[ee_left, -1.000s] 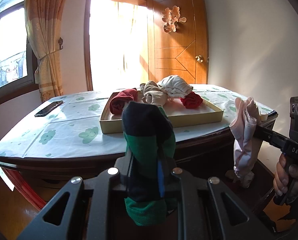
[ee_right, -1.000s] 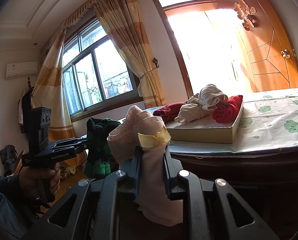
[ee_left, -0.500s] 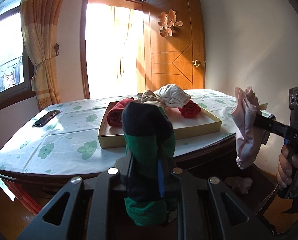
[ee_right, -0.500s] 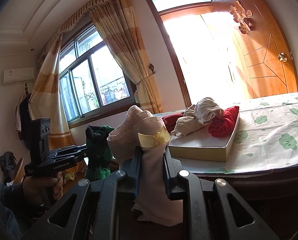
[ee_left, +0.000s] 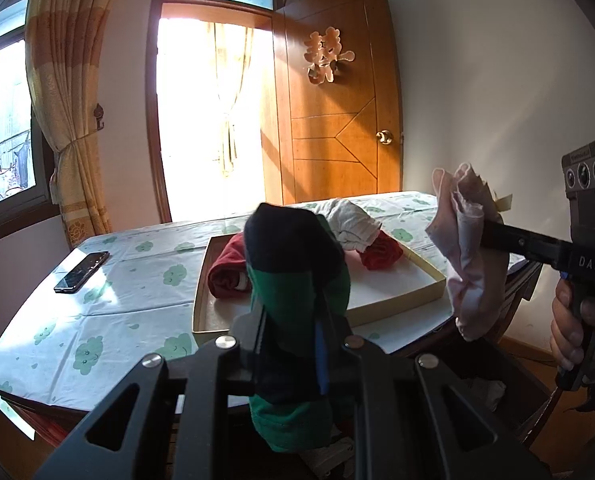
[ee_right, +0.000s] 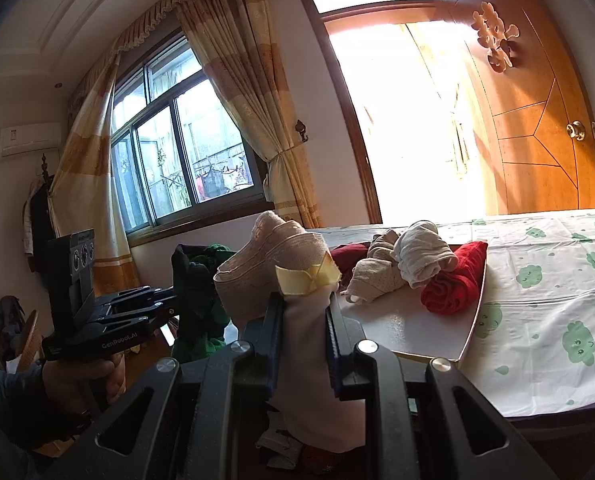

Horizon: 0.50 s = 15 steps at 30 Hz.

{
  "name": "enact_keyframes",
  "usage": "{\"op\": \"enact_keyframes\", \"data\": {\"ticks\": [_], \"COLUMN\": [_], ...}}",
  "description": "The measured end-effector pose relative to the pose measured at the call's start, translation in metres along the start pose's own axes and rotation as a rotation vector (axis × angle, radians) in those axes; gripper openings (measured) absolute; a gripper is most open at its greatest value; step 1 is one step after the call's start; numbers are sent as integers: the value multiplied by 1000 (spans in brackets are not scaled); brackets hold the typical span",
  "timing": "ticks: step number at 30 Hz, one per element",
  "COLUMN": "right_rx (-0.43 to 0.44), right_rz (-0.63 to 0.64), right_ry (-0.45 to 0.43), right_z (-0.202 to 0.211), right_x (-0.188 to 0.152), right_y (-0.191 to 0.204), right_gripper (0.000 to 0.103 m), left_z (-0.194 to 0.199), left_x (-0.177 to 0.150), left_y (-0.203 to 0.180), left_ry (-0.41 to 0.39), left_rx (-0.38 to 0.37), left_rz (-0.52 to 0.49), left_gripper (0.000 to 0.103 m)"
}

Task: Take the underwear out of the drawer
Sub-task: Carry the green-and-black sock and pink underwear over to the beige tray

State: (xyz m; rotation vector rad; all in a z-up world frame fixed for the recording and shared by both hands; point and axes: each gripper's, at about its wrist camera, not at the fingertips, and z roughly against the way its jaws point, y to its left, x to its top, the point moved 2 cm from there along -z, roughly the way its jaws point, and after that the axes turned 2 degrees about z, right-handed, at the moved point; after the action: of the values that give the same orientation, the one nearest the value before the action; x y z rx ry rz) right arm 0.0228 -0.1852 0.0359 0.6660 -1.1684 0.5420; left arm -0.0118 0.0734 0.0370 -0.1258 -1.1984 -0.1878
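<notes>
Garments in box (ee_left: 401, 304): four, two red, two pale.
Left tool (ee_left: 291, 334): clamped on green-black underwear (ee_left: 297, 272).
Right tool (ee_right: 303, 324): pinching pink underwear (ee_right: 273, 264).

A shallow box (ee_left: 397, 304) of rolled garments (ee_left: 353, 224) sits on the table (ee_left: 109, 320), phone (ee_left: 82, 272) to its left.
</notes>
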Motion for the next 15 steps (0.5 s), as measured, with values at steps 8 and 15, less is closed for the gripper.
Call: {"op": "enact_keyframes", "data": {"ticks": [8,15], "right_rx": [-7,-19], "right_rz": [-7,-5], "right_ry": [4,3], "right_z": [-21,-36], "right_x": [27,40], "right_y": [0,-1], "right_gripper": [21,21], "left_z": [-15,-32], "left_x": [26,42], "left_y": [0,11], "left_ry": [-18,-14], "left_rx": [-6,-6], "left_rz": [-27,-10], "left_gripper": [17,17]}}
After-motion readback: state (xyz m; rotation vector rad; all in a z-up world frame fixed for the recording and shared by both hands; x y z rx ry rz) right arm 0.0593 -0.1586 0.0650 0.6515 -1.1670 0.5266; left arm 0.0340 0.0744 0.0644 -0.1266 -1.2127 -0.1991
